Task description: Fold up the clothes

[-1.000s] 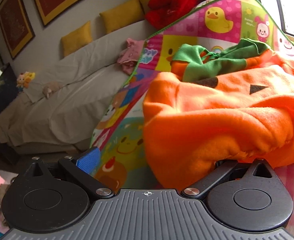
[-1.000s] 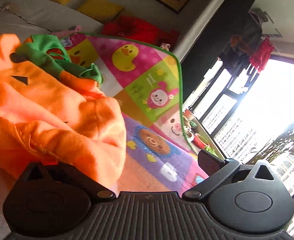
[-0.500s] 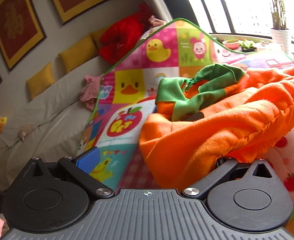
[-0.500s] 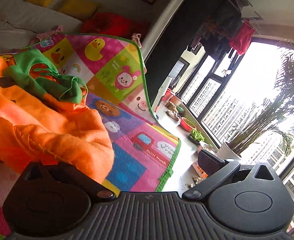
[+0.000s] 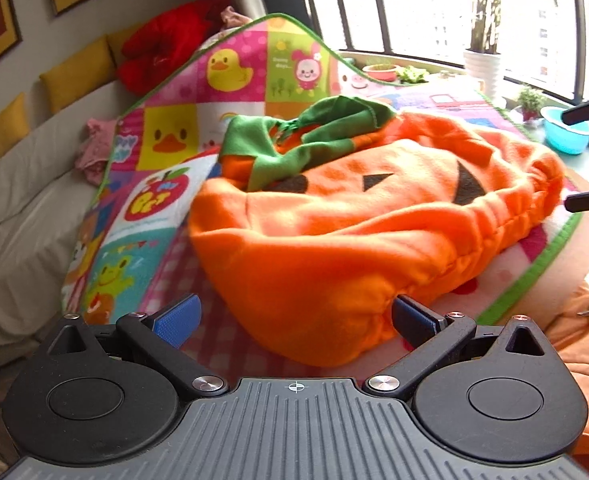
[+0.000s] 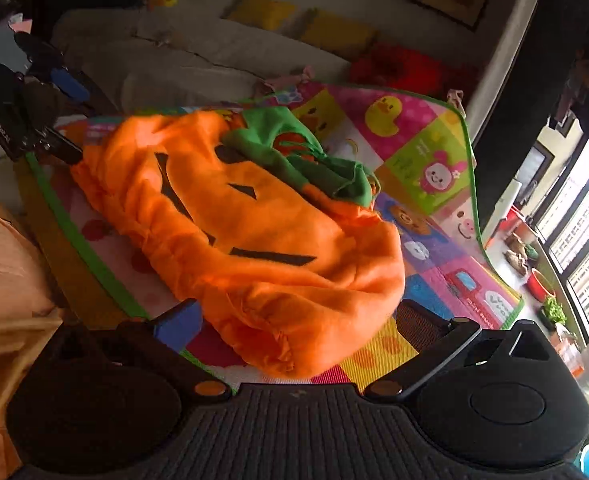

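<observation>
The pumpkin costume point(image 5: 354, 220) lies face-up in a loose heap on the play mat point(image 5: 174, 136), toward the mat's near edge; its green collar point(image 5: 306, 136) points to the far edge. The left hand-held gripper point(image 5: 294, 316) is spread, empty, straddling the near gathered hem; the right hand-held gripper point(image 6: 294, 320) is likewise spread and empty at the opposite side. The fleece appears light, soft and thick; expect it to slump and bunch, not slip. Recommended hold: pinch the elasticated hem seam at both ends; avoid the loose collar ties.
</observation>
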### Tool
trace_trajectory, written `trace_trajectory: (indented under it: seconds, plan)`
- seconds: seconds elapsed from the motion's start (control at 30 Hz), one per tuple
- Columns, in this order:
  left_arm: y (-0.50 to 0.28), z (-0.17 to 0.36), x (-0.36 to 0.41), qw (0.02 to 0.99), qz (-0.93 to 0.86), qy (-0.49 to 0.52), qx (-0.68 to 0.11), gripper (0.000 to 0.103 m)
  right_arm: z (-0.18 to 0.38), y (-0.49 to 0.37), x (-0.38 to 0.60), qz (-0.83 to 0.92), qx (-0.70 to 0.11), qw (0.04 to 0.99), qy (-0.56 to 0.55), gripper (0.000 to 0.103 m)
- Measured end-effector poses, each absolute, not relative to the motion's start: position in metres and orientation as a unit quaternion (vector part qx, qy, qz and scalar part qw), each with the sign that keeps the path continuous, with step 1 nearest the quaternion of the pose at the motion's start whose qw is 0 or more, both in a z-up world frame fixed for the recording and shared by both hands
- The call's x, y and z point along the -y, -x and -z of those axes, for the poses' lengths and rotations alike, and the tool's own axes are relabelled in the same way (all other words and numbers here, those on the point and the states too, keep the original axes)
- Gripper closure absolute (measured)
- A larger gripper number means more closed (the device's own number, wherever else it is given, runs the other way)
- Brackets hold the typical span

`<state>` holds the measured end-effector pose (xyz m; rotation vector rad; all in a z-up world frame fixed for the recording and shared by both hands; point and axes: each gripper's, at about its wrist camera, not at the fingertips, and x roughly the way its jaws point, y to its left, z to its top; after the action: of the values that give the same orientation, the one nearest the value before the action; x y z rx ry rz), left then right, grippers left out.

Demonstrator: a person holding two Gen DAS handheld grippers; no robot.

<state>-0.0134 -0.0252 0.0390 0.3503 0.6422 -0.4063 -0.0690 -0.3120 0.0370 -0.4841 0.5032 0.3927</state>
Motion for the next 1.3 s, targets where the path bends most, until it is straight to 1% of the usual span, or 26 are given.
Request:
trace_trajectory:
  seconds: [0.03,0.17,0.27,0.37,0.43,0.47,0.57,0.7,0.77,0.83,0.93,0.97,1.1,1.23,1.3]
  plan:
    - [0.017,-0.043,0.024,0.915,0.210,-0.162,-0.306,0.000,-0.048,0.070,0.314,-0.195,-0.226,0.928,0.224,0.000]
    - [0.005,-0.061,0.025,0.926,0.220,-0.133,-0.277,0.000,-0.075,0.043,0.314,-0.160,-0.201,0.945,0.202,0.000]
    - [-0.020,-0.065,0.031,0.931,0.212,-0.119,-0.274,0.000,-0.058,0.000,0.305,-0.121,-0.241,0.933,0.240,0.000]
    - [-0.062,-0.043,0.038,0.921,0.185,-0.119,-0.321,0.000,-0.016,-0.048,0.298,-0.108,-0.333,0.897,0.269,0.000]
    - [-0.088,-0.022,0.041,0.910,0.162,-0.131,-0.358,0.000,0.014,-0.071,0.293,-0.096,-0.361,0.876,0.305,0.000]
    - [-0.098,-0.012,0.041,0.906,0.152,-0.137,-0.371,0.000,0.020,-0.077,0.293,-0.097,-0.359,0.876,0.308,0.000]
    - [-0.127,0.012,0.036,0.897,0.128,-0.143,-0.399,0.000,0.019,-0.099,0.296,-0.099,-0.362,0.883,0.282,0.000]
    - [-0.160,0.022,0.021,0.895,0.123,-0.090,-0.418,0.000,0.026,-0.130,0.301,-0.103,-0.366,0.889,0.257,0.000]
    - [-0.174,0.024,0.015,0.894,0.120,-0.067,-0.425,0.000,0.025,-0.147,0.308,-0.107,-0.381,0.892,0.219,0.000]
    - [-0.181,0.025,0.009,0.893,0.120,-0.049,-0.430,0.000,0.027,-0.162,0.321,-0.112,-0.404,0.895,0.154,0.000]
    - [-0.177,0.025,0.009,0.896,0.122,-0.048,-0.425,0.000,0.032,-0.172,0.353,-0.124,-0.434,0.892,0.026,0.000]
    - [-0.175,0.025,0.009,0.897,0.122,-0.047,-0.422,0.000,0.032,-0.170,0.356,-0.133,-0.431,0.892,0.018,0.000]
    - [-0.174,0.024,0.010,0.897,0.123,-0.049,-0.421,0.000,0.034,-0.162,0.345,-0.133,-0.435,0.889,0.057,0.000]
    - [-0.178,0.017,0.006,0.890,0.134,-0.046,-0.433,0.000,0.029,-0.174,0.346,-0.146,-0.453,0.878,0.053,0.000]
    - [-0.168,0.001,0.003,0.901,0.135,-0.033,-0.412,0.000,0.016,-0.171,0.350,-0.142,-0.433,0.889,0.049,0.000]
